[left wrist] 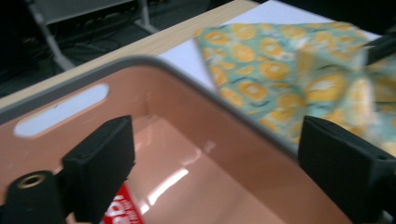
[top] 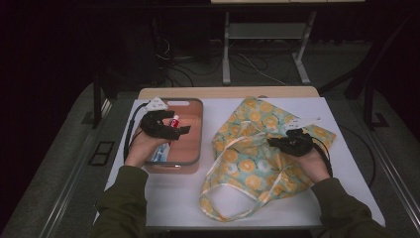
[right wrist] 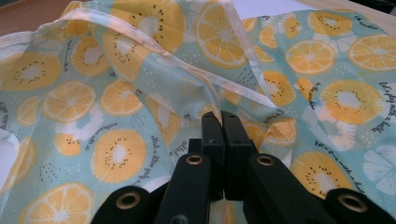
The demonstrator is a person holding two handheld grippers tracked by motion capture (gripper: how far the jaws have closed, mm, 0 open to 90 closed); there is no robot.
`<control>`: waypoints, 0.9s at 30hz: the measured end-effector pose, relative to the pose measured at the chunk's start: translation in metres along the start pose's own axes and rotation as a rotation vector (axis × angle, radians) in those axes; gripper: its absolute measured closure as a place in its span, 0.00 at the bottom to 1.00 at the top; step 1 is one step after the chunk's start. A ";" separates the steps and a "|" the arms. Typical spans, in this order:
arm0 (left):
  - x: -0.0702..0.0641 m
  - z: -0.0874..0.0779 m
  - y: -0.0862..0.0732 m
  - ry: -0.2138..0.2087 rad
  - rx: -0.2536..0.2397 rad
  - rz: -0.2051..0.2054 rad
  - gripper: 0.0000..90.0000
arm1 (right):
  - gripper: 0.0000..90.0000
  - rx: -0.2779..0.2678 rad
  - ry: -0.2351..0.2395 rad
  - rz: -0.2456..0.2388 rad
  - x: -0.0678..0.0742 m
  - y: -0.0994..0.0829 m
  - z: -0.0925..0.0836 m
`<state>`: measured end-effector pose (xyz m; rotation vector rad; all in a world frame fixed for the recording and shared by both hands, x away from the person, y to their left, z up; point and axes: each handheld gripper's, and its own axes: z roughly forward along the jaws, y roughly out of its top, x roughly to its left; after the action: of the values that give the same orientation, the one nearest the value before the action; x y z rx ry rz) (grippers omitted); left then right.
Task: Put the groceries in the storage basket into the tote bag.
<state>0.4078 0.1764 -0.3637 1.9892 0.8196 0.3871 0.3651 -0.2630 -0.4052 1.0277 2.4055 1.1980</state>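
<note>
Work in hand: packing toiletries from the salmon-pink plastic bin with grey rim (top: pixel 196 130) into the mint cloth tote bag printed with orange citrus slices (top: pixel 252 163), as far as the scene suggests.
Left gripper (top: pixel 174 130): hovers over the bin near the table's left edge, its black jaws standing wide apart with nothing between them; in the left gripper view the pads (left wrist: pixel 100 163) frame the bin's bare inner wall.
Right gripper (top: pixel 275 143): jaws clenched together on a fold of the tote's fabric, at the bag's mouth toward the table's right side, holding it up.
Task's thing: the white tube with a red cap and blue lower end (top: pixel 166 141) lies inside the bin, under the left gripper; a red printed corner of it (left wrist: pixel 122 208) peeks out below the left pad.
Done: bag gripped, apparently ready for loading.
Left: tube not yet grasped; it must be picked, carried across to the bag and dropped in.
Inside of bag: cannot tell whether anything is in it.
</note>
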 end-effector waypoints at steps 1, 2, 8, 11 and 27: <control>0.002 0.003 -0.001 0.020 0.016 -0.005 0.15 | 0.99 -0.001 0.000 0.000 0.000 0.000 0.000; 0.004 0.007 -0.003 0.030 0.028 -0.009 0.16 | 0.99 -0.001 0.001 0.000 0.000 0.000 0.000; 0.010 0.024 -0.010 0.079 0.090 -0.042 0.17 | 0.99 0.000 0.001 -0.006 0.001 0.000 0.000; 0.015 0.031 -0.016 0.113 0.123 -0.071 0.16 | 0.99 -0.001 0.001 -0.008 0.001 0.000 0.000; 0.018 0.056 -0.025 0.190 0.327 -0.090 0.10 | 0.99 -0.006 0.005 -0.010 0.002 0.000 -0.001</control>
<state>0.4422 0.1614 -0.4158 2.2291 1.1485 0.4151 0.3634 -0.2622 -0.4043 1.0117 2.4066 1.2045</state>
